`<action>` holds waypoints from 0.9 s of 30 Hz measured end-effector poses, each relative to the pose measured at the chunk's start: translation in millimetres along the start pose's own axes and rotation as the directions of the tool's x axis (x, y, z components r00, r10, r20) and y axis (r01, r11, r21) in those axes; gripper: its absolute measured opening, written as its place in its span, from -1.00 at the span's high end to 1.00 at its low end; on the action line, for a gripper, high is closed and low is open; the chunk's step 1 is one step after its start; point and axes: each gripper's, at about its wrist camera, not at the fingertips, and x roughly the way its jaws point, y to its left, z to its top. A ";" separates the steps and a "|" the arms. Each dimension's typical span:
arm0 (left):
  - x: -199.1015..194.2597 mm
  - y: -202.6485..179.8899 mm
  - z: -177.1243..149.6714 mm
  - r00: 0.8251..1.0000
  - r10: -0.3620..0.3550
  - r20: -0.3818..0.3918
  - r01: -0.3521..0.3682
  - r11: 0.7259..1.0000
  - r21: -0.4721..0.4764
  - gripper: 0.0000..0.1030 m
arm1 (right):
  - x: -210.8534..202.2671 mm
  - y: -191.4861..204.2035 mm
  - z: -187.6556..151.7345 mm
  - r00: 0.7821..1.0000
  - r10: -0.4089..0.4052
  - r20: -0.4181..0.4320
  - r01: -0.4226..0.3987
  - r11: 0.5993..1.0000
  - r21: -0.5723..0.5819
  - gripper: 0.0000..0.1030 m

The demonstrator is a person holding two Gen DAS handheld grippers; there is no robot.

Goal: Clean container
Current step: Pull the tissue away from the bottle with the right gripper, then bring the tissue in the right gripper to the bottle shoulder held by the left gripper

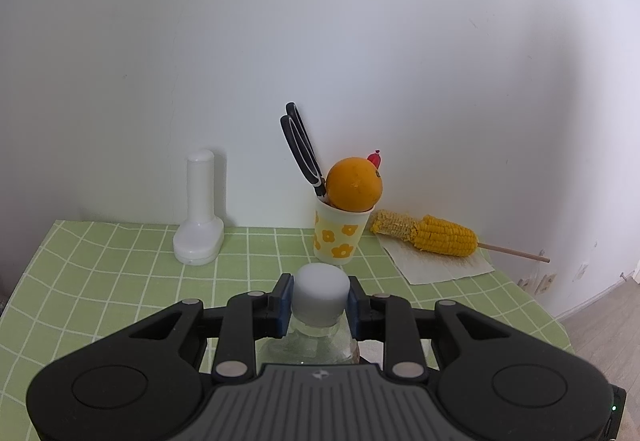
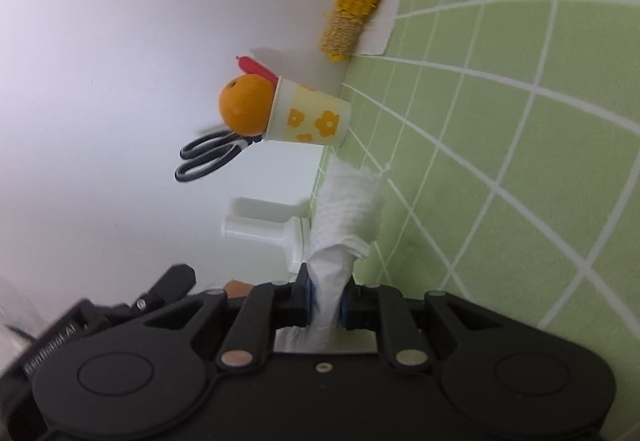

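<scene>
A green checked tablecloth (image 1: 100, 281) fills the lower frame; left gripper (image 1: 319, 301) clamps the bottle (image 1: 316, 341), right gripper (image 2: 326, 301) pinches a tissue (image 2: 344, 209). Wipe gently, bottle steady.

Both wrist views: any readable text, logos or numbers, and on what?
Raised lettering on the right tool body, lower left: too blurred and skewed to read.
Small round emblem, no letters, on the left tool housing.
Paper cup: flower print only.
Bottle cap, white dispenser: no text.

The right gripper (image 2: 325, 301) pinches a white paper towel (image 2: 344, 209) (crumpled) above the green checked tablecloth (image 2: 500, 145).
</scene>
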 end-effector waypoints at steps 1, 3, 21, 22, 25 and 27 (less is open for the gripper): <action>-0.5 0.9 0.0 1.000 -0.002 -0.001 0.002 1.000 -0.001 0.44 | 3.0 2.9 1.0 1.000 -0.019 -0.011 0.018 0.999 -0.033 0.76; -0.5 2.1 0.4 1.000 -0.006 -0.003 0.006 1.000 -0.002 0.44 | 5.4 13.8 1.2 0.998 -0.063 -0.018 0.059 0.986 -0.155 0.72; -17.6 26.4 -8.5 0.998 -0.043 0.054 0.045 0.998 -0.037 -0.32 | 27.8 63.0 -22.2 0.962 -0.273 -0.014 0.165 0.621 -0.767 0.74; -20.5 28.5 -10.7 0.997 -0.041 0.063 0.043 0.998 -0.035 -0.34 | 25.9 62.9 -17.1 0.963 -0.270 -0.015 0.165 0.634 -0.756 0.75; -23.0 36.3 -17.7 0.997 -0.050 0.051 0.052 0.998 -0.041 -0.50 | 17.4 69.7 -7.2 0.963 -0.269 0.022 0.183 0.592 -0.785 0.76; -19.2 38.2 -23.9 0.999 -0.044 0.028 0.045 0.999 -0.023 -0.51 | 10.1 76.1 0.0 0.963 -0.266 0.048 0.193 0.549 -0.814 0.76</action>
